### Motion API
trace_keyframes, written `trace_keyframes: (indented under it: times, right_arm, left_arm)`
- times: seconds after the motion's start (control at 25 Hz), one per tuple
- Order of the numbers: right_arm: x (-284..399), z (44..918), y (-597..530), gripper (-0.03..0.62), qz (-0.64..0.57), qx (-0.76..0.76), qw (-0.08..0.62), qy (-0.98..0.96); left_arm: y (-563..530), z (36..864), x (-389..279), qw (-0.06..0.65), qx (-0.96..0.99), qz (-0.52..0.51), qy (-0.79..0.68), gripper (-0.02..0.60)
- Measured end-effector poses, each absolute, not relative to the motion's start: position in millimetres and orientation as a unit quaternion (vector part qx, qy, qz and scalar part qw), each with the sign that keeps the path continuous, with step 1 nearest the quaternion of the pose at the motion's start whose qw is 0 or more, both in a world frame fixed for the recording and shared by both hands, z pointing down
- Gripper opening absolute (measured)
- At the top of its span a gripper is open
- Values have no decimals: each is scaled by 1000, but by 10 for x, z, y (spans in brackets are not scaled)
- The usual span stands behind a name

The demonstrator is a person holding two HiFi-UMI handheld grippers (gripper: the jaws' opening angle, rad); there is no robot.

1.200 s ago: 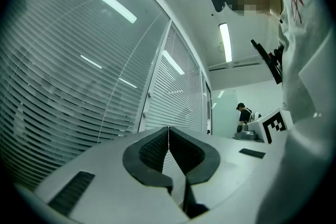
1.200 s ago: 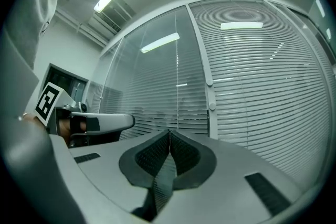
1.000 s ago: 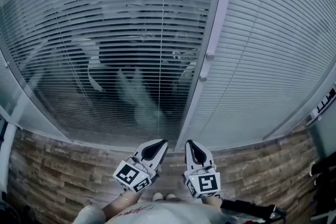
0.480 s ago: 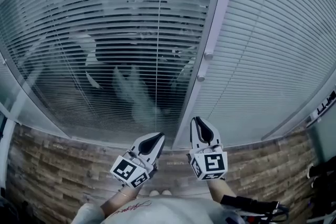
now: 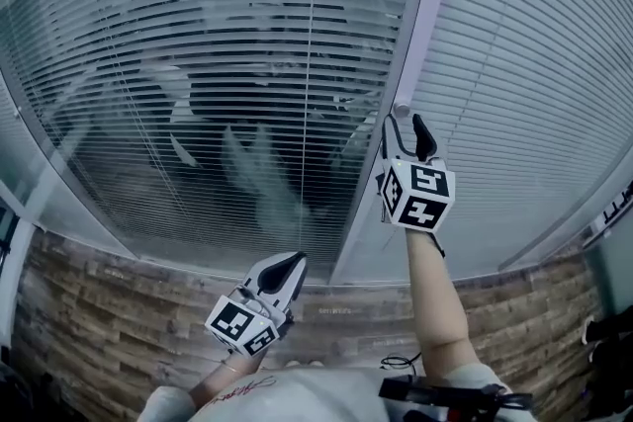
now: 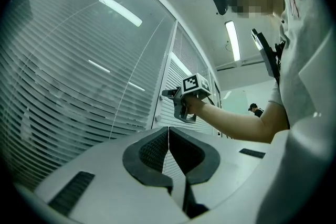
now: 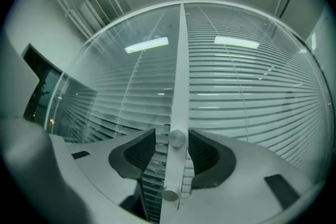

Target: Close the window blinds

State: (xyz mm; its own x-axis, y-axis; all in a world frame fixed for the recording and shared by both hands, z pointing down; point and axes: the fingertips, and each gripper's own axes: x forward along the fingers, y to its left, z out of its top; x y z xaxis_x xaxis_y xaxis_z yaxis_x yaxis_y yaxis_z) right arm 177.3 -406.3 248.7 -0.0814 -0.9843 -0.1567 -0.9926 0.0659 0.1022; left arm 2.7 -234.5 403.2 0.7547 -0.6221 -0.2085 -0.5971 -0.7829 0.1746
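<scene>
Two glass panes carry slatted blinds. The left blind (image 5: 218, 64) has tilted slats that I can see through; the right blind (image 5: 534, 64) looks closed. On the white mullion (image 5: 420, 15) between them sits a round knob (image 5: 402, 110). My right gripper (image 5: 406, 126) is raised to it. In the right gripper view this knob (image 7: 177, 138) lies between the jaws, which are opening, with gaps on both sides. A second knob (image 7: 169, 195) sits lower on the mullion. My left gripper (image 5: 288, 265) hangs low, shut and empty, its tips meeting (image 6: 168, 131).
A wood-pattern floor (image 5: 99, 331) runs along the base of the glass. Dark objects stand at the right edge (image 5: 608, 321). Black gear with a cable hangs at the person's waist (image 5: 445, 390). Far off in the left gripper view stands another person (image 6: 254, 108).
My right gripper has risen from down near the floor to the upper knob on the mullion, and its jaws have spread. The left gripper has stayed low and shut.
</scene>
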Motion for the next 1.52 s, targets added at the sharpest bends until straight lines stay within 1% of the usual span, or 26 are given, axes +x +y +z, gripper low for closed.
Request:
trace_keyframes:
  times: [0.16,0.28,0.36,0.52,0.68,0.76,0.92,1.24,1.52]
  right_arm:
    - [1902,2503,-4252,181,24,-685,80,723]
    - [1919,2445,-4310,174,-1,-687,110,718]
    - [1944,2479,-4368,146,-13,-696,118,709]
    - [1972,2611,-4460,144,-23,-709,131,693]
    - [1945,2596,-4428,133,15,-725,114,680]
    - [1930,2572,-4383,133,38,-726,99,680]
    - [1886,2541,-4401,132,109,-734,26,670]
    - [1818,2561,-4439,132,208,-711,-81,667]
    - [1787,2531,-4423,132,274,-688,-151,654]
  left_arm:
    - [-2335,4063,-44,52,934,-127,-331,18]
    - [-2313,4063,-82,54,932,-127,-335,18]
    - [-2313,4078,-107,54,931,-127,-338,18]
    - [-2332,4126,-154,48,929,-127,-345,18]
    - [-2318,4149,-202,50,927,-127,-350,18]
    - [-2276,4138,-207,49,927,-129,-348,18]
    - [-2289,4116,-196,51,928,-129,-346,18]
    - [-2311,4149,-195,54,929,-127,-344,18]
    - [-2310,4112,-129,53,931,-127,-338,18]
